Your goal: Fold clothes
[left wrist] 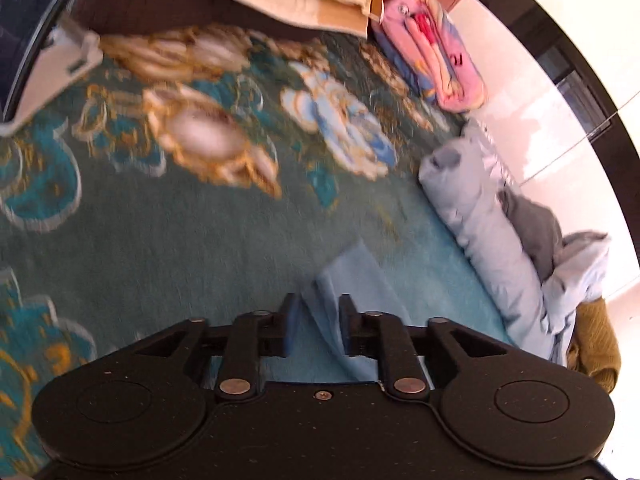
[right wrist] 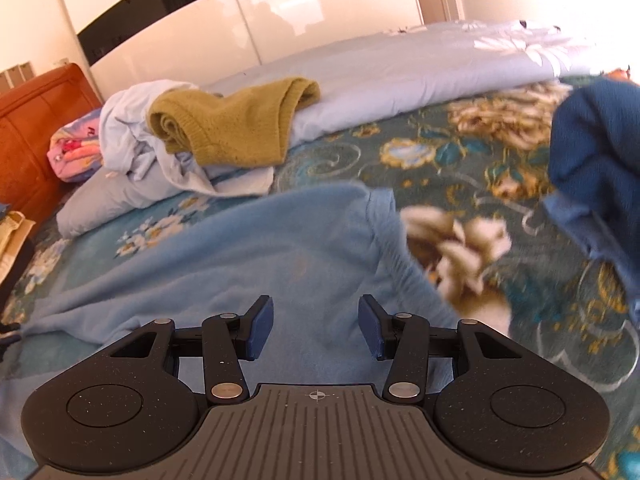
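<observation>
The light blue garment (right wrist: 240, 256) lies spread on the patterned bedspread (right wrist: 460, 184), soft and limp, with a ribbed hem or cuff (right wrist: 378, 216) at its far right edge in the right wrist view. Your right tongs (right wrist: 316, 328) hover just above its middle, jaws apart and gripping nothing — the cloth shows flat between the blue pads (right wrist: 262, 326). In the left wrist view a raised fold of the same blue cloth (left wrist: 340, 280) runs up between the fingers (left wrist: 290, 320) of your left tongs (left wrist: 318, 326); the jaws stand part-way apart with the fold in the gap, but blur keeps you from telling whether the pads press on it.

Expect the garment to behave as light, thick fleece or knit: it drapes, bunches and drags on the woolly bedspread rather than sliding freely. It is not fragile, yet a thin pinch may slip out, so take a full bite of a doubled edge. The best holds look to be the hem corners and the seam line — stiffer than the open middle, and they carry the fold straight.

Beside the work lie a mustard sweater (right wrist: 236, 124) on a rolled pale quilt (right wrist: 400, 72), and a dark blue garment (right wrist: 596, 168) at the right — keep the fold clear of both.
</observation>
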Available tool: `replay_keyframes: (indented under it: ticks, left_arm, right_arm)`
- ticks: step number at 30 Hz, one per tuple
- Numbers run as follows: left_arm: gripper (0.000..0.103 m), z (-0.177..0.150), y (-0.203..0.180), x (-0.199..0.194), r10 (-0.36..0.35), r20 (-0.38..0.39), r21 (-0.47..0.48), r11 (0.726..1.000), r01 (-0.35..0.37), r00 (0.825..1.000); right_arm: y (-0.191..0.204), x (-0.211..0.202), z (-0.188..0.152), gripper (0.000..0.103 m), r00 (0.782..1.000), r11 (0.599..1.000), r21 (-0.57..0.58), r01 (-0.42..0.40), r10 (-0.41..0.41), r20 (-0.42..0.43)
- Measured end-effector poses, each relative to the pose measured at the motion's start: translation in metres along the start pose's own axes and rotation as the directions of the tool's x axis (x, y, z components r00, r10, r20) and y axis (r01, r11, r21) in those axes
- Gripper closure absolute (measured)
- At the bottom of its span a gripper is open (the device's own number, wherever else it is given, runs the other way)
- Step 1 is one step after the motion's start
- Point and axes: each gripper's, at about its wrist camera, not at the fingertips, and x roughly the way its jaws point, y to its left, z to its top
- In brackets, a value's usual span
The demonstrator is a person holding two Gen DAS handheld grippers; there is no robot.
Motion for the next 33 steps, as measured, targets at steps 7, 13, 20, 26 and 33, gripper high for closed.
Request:
replay_keyframes:
  ticks: [7,13,20,26,33]
  left_arm:
    - [0.056,0.028,-0.037,0.022,0.020,-0.053,0.227,0.974,-0.008,0.998]
    - [0.055,0.028,-0.038,0.055,0.012,-0.097,0.270,0.963,0.014,0.995]
    - [0.048,0.028,-0.039,0.077,-0.029,-0.136,0.345,0.935,0.074,0.990]
    - [0.054,0.019,-0.040,0.076,-0.120,-0.178,0.403,0.897,0.184,0.977]
    - [0.103,-0.009,-0.050,0.065,-0.123,-0.111,0.477,0.864,0.162,0.986]
  right_arm:
    - [0.016,0.035,0.059,0.059,1.000,0.985,-0.171,0.016,-0.018,-0.009]
    - [0.036,0.093,0.085,0.051,0.995,0.961,-0.274,-0.031,0.003,-0.102]
    - [0.062,0.140,0.085,0.048,0.979,0.914,-0.399,-0.078,-0.007,-0.206]
    - [0.070,0.155,0.079,0.048,0.971,0.894,-0.438,-0.093,-0.016,-0.239]
    - [0.075,0.159,0.070,0.075,0.965,0.884,-0.456,-0.102,-0.024,-0.262]
